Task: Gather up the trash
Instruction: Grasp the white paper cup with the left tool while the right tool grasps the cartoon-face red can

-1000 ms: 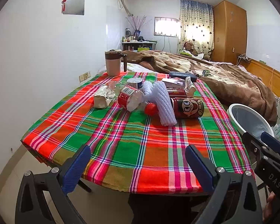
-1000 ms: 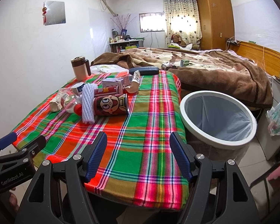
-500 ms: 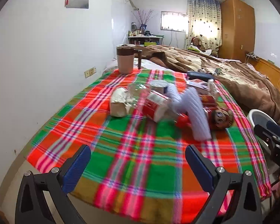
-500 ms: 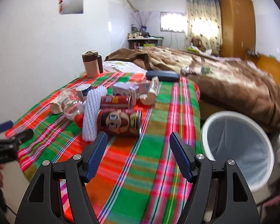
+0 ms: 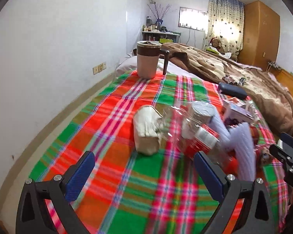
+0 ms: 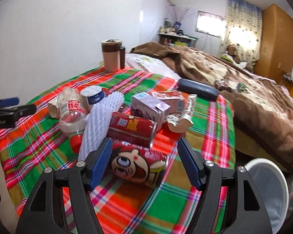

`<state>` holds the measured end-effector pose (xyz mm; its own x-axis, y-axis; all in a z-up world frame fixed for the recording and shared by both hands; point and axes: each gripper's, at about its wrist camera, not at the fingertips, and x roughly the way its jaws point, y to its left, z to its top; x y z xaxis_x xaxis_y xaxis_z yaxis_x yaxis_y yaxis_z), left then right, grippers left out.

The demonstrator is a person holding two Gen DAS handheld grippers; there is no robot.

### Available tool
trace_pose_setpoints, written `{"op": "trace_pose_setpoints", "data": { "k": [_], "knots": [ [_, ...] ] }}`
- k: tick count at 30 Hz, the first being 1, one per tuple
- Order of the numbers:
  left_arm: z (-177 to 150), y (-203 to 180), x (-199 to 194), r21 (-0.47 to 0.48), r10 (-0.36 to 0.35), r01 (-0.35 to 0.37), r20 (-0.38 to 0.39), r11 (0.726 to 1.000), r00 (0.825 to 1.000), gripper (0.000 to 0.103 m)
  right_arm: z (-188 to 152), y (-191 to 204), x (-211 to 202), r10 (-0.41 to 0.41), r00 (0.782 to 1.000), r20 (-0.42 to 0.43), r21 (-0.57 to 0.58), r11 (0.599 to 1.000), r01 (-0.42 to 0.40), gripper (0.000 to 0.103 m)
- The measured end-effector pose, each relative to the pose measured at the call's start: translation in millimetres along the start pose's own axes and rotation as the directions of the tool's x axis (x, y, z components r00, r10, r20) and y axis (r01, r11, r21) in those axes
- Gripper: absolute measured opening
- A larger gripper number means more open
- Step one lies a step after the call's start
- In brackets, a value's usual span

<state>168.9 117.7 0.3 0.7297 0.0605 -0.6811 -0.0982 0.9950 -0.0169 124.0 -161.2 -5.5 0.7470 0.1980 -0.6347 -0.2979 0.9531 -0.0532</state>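
Trash lies in a pile on the plaid tablecloth [image 6: 166,200]. My right gripper [image 6: 144,161] is open, its jaws on either side of a red can with a cartoon face [image 6: 138,163] lying on its side. Behind it lie a second red can [image 6: 132,128], white foam netting [image 6: 99,122], a clear bottle with a red cap [image 6: 72,115], a purple carton [image 6: 150,107] and a crumpled wrapper [image 6: 183,113]. My left gripper [image 5: 144,167] is open above the cloth, just short of a crumpled beige paper bag [image 5: 146,130] and the bottle [image 5: 197,134].
A white trash bin [image 6: 269,191] stands on the floor at the table's right. A brown-and-pink mug [image 5: 148,60] and a dark case [image 5: 232,90] sit at the far edge. A bed with a brown blanket [image 6: 244,89] lies behind. A white wall runs along the left.
Both grippers have moved forward over the table toward the pile. The right one has come around the cartoon can; the left one has neared the paper bag. Both stay open.
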Motion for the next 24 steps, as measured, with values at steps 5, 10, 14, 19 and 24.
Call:
{"op": "trace_pose_setpoints", "data": {
  "k": [5, 10, 14, 19, 24],
  "knots": [
    [11, 6, 28, -0.007, 0.015, -0.015, -0.044, 1.000, 0.999, 0.098, 8, 6, 12, 0.038, 0.999, -0.030, -0.042, 0.998, -0.039, 0.071],
    [20, 11, 50, -0.008, 0.017, -0.017, -0.085, 1.000, 0.996, 0.097, 11, 9, 24, 0.094, 0.993, -0.069, -0.085, 0.991, -0.100, 0.071],
    [25, 16, 64, -0.017, 0.016, -0.018, -0.107, 1.000, 0.994, 0.095, 11, 9, 28, 0.138, 0.986, -0.096, -0.103, 0.984, -0.148, 0.071],
    [28, 21, 81, -0.030, 0.009, -0.013, -0.133, 0.999, 0.991, 0.091, 11, 10, 27, 0.183, 0.973, -0.140, -0.136, 0.970, -0.202, 0.071],
    [29, 17, 93, -0.007, 0.006, -0.007, -0.148, 1.000, 0.989, 0.091, 1, 15, 23, 0.182, 0.960, -0.211, -0.221, 0.948, -0.228, 0.071]
  ]
}}
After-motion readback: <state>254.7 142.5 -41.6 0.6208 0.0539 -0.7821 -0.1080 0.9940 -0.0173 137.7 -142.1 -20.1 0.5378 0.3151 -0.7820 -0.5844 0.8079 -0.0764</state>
